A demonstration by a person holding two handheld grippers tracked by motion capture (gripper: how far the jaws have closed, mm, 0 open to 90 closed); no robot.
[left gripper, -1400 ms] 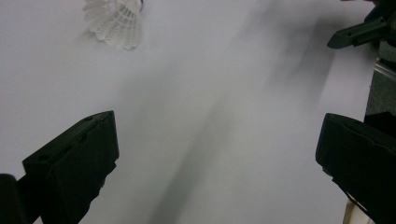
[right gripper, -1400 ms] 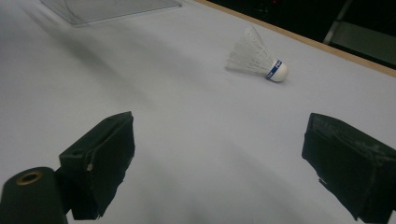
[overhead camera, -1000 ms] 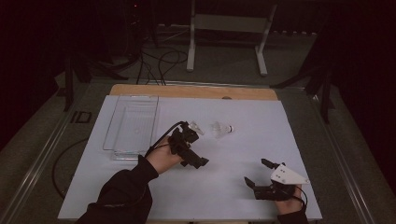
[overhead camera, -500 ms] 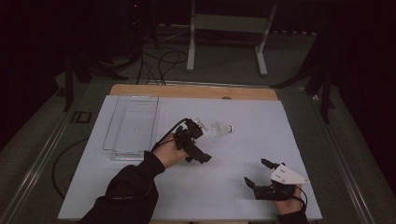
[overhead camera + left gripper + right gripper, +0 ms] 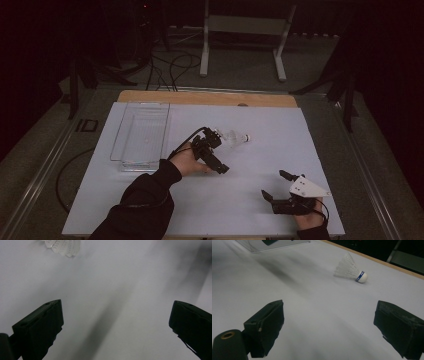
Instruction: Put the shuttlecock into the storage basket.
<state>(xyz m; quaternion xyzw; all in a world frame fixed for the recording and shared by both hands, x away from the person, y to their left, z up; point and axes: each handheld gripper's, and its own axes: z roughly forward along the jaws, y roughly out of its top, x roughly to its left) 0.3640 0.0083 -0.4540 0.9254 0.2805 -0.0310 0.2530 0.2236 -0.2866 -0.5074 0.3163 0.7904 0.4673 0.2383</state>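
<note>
The shuttlecock (image 5: 350,271) is showing white feathers, a blue band and a white tip; the worktop (image 5: 260,200) is looking pale white with a tan far edge; the tray (image 5: 141,135) is appearing clear, perhaps faintly greyish; the fingers (image 5: 265,326) are showing black.

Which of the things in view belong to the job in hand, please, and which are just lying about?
In the job:
shuttlecock
left hand-held gripper, open, reaching beside it

Lying about:
clear tray
right hand-held gripper, open, resting apart
white table cover
</note>
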